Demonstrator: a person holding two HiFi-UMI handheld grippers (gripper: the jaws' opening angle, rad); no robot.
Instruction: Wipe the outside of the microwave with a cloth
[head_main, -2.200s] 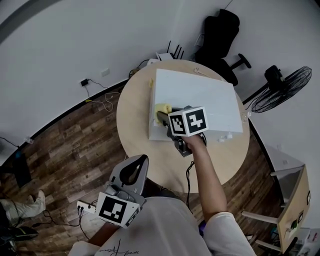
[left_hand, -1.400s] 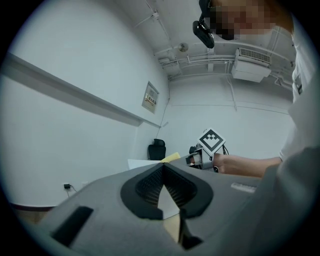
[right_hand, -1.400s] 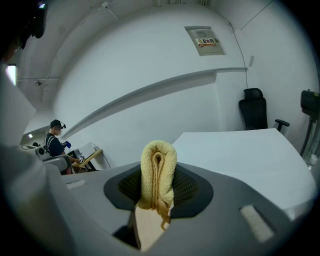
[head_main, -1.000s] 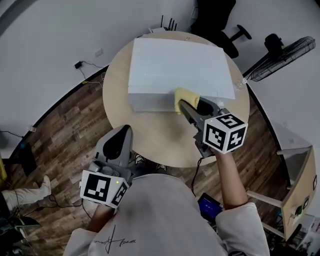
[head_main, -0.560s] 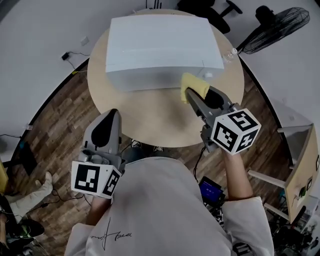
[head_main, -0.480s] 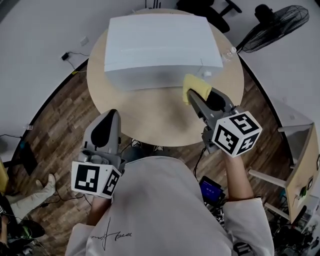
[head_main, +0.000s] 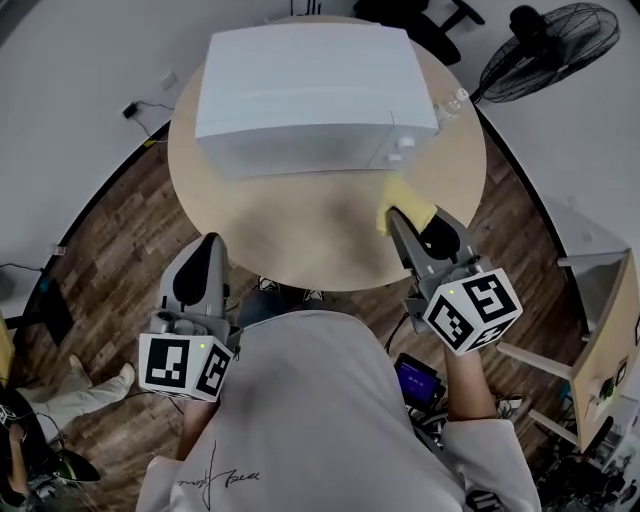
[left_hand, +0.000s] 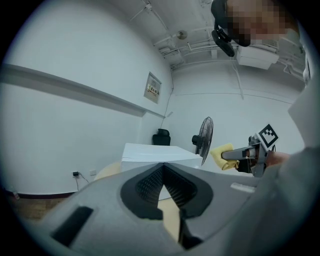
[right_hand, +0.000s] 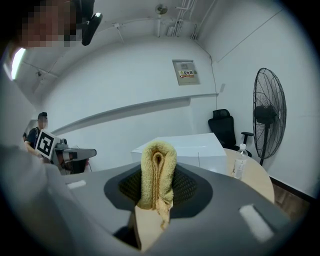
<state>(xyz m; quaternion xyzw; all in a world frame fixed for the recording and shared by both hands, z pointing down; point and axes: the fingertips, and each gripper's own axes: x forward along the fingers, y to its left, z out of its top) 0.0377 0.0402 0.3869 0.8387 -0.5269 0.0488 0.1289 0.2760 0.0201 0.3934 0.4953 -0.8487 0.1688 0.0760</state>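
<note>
A white microwave (head_main: 310, 85) stands on the round wooden table (head_main: 300, 235); it also shows as a white box in the left gripper view (left_hand: 157, 152) and the right gripper view (right_hand: 185, 145). My right gripper (head_main: 392, 215) is shut on a folded yellow cloth (head_main: 403, 200), held over the table near the microwave's front right corner, apart from it. The cloth (right_hand: 157, 175) stands upright between the jaws. My left gripper (head_main: 205, 262) hangs shut and empty off the table's near left edge.
A clear water bottle (head_main: 447, 103) stands at the table's right edge beside the microwave, also seen as a bottle (right_hand: 240, 161) in the right gripper view. A standing fan (head_main: 545, 40) and a black office chair (right_hand: 224, 127) are beyond the table. Cables (head_main: 150, 95) trail on the wood floor.
My right gripper with the cloth has drawn back from the microwave's front, rightward and toward me. The left gripper stayed low at the left.
</note>
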